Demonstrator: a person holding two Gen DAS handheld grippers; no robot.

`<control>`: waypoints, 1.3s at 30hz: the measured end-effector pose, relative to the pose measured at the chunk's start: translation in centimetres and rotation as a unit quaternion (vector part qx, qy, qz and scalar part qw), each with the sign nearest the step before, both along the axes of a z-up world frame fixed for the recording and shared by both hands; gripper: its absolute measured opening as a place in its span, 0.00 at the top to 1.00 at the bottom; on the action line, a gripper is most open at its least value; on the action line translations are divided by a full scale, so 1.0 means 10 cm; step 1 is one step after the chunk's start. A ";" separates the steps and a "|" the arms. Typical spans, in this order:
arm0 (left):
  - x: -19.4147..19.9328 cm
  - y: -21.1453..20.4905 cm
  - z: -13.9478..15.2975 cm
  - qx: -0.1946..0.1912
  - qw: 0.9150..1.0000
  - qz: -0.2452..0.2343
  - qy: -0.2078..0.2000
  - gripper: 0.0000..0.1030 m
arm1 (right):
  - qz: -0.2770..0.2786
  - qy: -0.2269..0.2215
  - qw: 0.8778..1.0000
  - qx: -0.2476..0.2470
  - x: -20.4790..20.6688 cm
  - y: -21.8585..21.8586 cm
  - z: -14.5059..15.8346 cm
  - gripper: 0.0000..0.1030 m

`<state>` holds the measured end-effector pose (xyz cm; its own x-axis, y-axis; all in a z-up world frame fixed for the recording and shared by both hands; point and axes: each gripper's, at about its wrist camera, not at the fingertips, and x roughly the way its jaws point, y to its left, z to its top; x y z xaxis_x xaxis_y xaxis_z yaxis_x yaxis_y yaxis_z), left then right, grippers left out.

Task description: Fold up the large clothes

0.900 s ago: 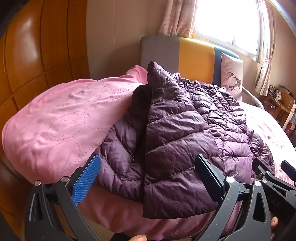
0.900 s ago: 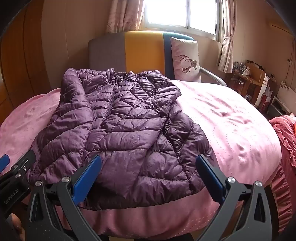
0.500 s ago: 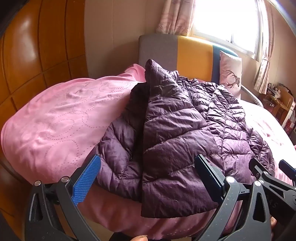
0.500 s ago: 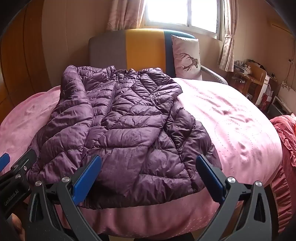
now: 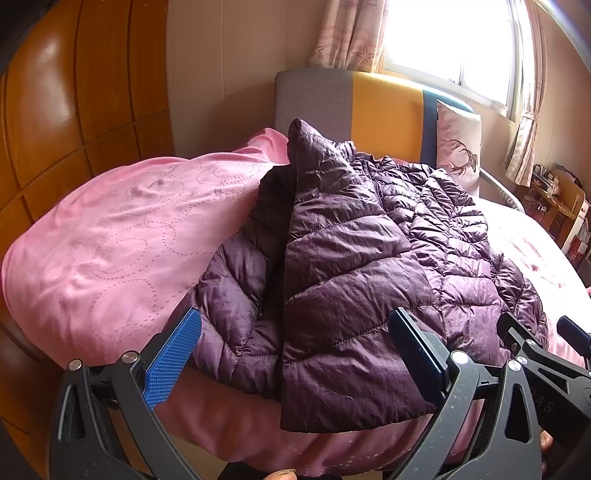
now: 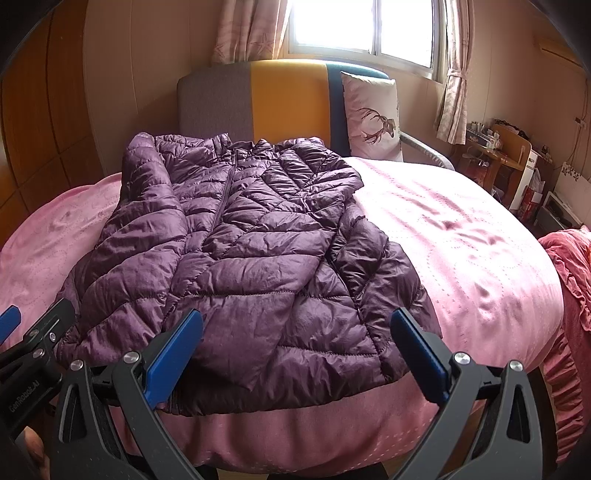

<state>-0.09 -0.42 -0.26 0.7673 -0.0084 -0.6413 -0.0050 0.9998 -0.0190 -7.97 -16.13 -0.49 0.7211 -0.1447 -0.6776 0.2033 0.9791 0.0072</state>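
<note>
Item: dark purple quilted puffer jacket [image 6: 240, 258], laid flat on pink embossed bedspread [image 6: 461, 240], hem at 6 o'clock edge.
Left gripper [image 5: 295, 362], right gripper [image 6: 297, 360]: jaws wide, nothing held.
Step judged: pre-grasp approach.
Next: hem corners to be pinched.

Both wrist cameras are looking forward and downward from the foot of the bed [image 6: 480, 258], close above its edge, the left one sitting further left and angling right, and both are sharing the purple jacket [image 5: 351, 277], headboard [image 6: 284, 99] and window [image 6: 365, 26].
</note>
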 end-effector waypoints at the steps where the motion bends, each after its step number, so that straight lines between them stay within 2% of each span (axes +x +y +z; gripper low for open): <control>1: 0.00 0.00 0.00 0.000 1.000 0.000 0.000 0.03 | 0.000 -0.001 1.000 0.000 -0.01 0.00 0.01 0.02; 11: -0.02 0.01 0.03 -0.001 1.000 0.001 -0.005 0.03 | 0.000 -0.010 1.000 -0.002 -0.06 0.01 0.07 0.02; 17: -0.04 0.02 0.05 -0.003 1.000 0.003 -0.009 0.03 | -0.006 -0.038 0.999 -0.002 -0.14 0.00 0.17 0.02; 31: -0.04 0.05 0.01 -0.008 1.000 0.006 0.000 0.03 | -0.004 -0.006 1.000 0.010 -0.09 -0.01 0.09 0.02; 39: -0.03 0.06 0.00 -0.010 1.000 0.006 0.004 0.03 | -0.003 -0.004 1.000 0.009 -0.08 -0.01 0.07 0.02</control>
